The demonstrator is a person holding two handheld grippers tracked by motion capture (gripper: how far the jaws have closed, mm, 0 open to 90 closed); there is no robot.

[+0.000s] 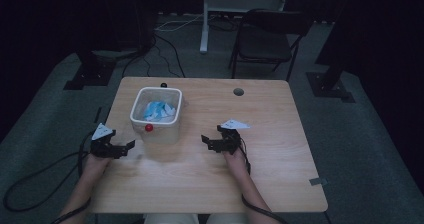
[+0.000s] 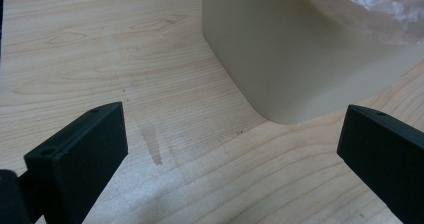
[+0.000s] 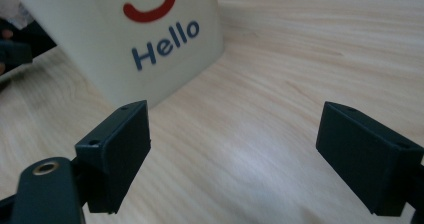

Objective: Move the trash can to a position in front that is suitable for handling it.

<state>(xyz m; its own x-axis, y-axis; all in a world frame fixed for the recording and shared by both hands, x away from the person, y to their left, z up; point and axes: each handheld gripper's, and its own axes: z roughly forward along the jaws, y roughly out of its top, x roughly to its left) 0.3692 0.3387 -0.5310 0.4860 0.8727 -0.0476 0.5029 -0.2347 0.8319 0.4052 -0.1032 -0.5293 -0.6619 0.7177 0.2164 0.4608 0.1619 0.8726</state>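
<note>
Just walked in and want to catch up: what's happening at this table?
A person sits at the wooden table with tongs in each hand. The left tongs and right tongs are both open, holding nothing, on either side of a cream bin marked "Hello". The bin holds blue and white scraps. Nothing is gripped yet.

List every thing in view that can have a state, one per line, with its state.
Left hand-held gripper: jaws open, empty, beside the bin.
Right hand-held gripper: jaws open, empty, apart from the bin.
White bin: upright on the table, no lid, blue and white scraps inside.
Folding chair: unfolded, unoccupied, beyond the table.
Wooden table: bears the bin.
</note>
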